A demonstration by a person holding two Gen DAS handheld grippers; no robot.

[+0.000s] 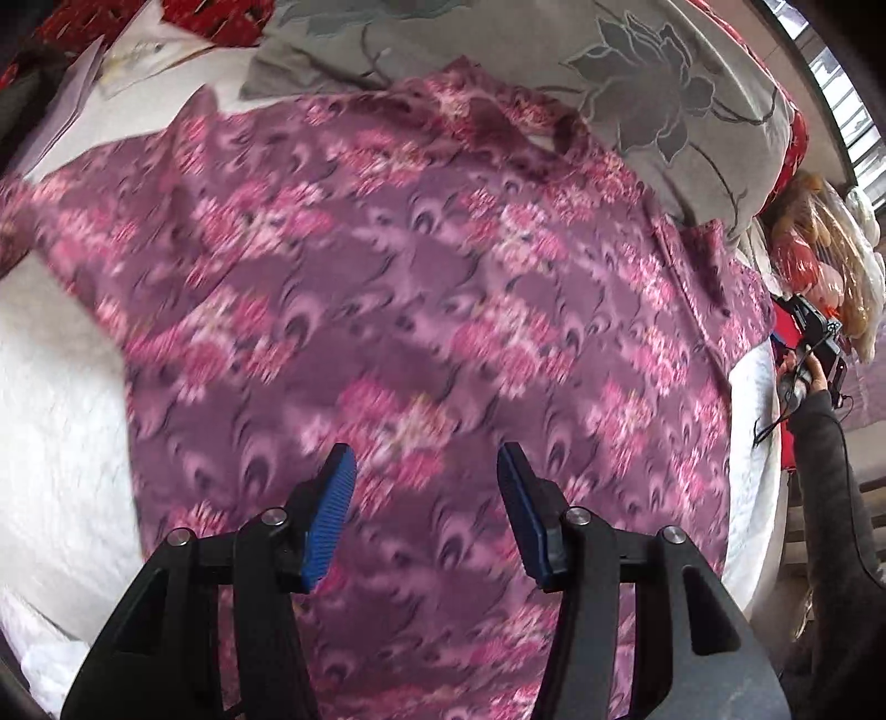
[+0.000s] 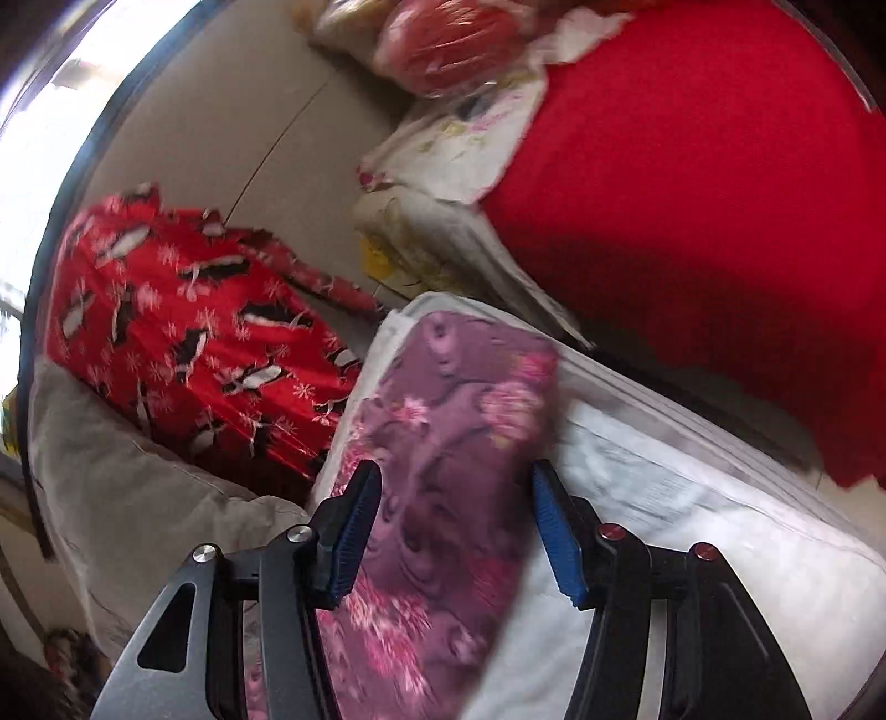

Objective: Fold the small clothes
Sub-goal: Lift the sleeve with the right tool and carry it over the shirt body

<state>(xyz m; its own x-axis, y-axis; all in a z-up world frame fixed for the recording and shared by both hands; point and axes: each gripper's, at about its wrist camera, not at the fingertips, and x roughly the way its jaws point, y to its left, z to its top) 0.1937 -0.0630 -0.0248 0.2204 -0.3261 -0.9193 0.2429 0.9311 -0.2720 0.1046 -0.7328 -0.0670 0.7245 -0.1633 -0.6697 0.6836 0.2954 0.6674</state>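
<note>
A purple shirt with pink flowers lies spread flat on a white bed cover. My left gripper hovers over the shirt's lower middle, jaws wide open and empty. In the right wrist view my right gripper is open above a sleeve or edge of the same shirt, which runs between the blue fingers without being pinched. The right gripper also shows at the right edge of the left wrist view, held in a hand beside the bed.
A grey flowered pillow lies beyond the shirt's collar. A red patterned cloth and a plain red cloth lie off the bed's side. Plastic bags with red contents sit near the wall.
</note>
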